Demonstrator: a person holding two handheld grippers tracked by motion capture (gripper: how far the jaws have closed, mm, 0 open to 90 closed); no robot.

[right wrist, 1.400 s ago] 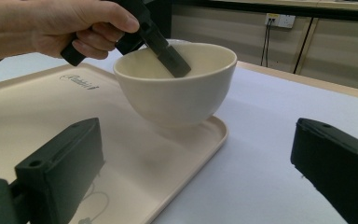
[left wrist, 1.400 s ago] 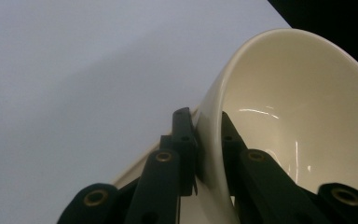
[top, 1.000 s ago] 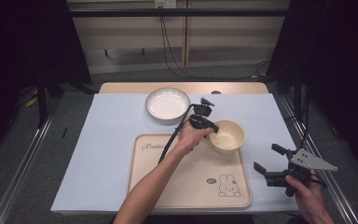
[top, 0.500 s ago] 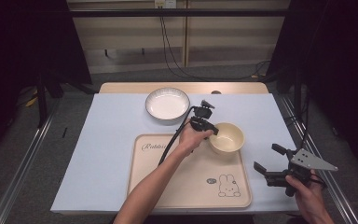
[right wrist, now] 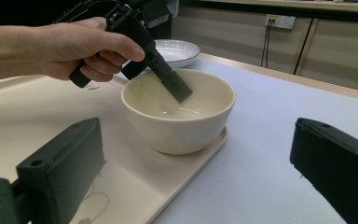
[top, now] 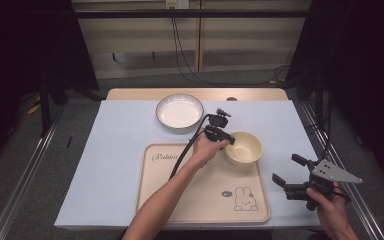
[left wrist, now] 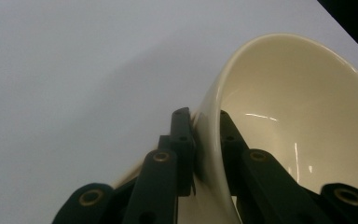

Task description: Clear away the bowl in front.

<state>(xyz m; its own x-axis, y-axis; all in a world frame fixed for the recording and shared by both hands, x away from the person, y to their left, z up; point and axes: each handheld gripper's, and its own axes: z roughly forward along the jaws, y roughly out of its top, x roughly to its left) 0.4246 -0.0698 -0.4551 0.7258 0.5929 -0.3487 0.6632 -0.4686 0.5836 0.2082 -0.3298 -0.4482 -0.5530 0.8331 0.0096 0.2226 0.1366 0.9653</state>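
The surface (top: 105, 165), covered in pale blue, carries a cream tray (top: 165, 200) at its near centre, printed with script lettering at the tray's 10 o'clock corner and a rabbit figure (top: 243, 199) toward its 5 o'clock corner. A white plate (top: 179, 111) with a dark rim sits beyond the tray, at about 11 o'clock from it, apart from the other items.

The left tool (top: 221, 136) is held in the person's left hand (top: 206, 150) over the tray's far edge. Its jaws are closed onto the wall of the cream bowl (top: 243, 148): the left gripper view shows one jaw outside the rim and one inside, both pressed against the wall. The bowl (right wrist: 179, 114) rests on the tray's 1 o'clock corner, just inside the tray edge.

The right tool (top: 292, 172) is held in the right hand (top: 330, 207) at the surface's 4 o'clock edge, off the tray and well apart from the bowl. Its jaws stand wide apart and grip nothing; the right gripper view shows the bowl between them at a distance.
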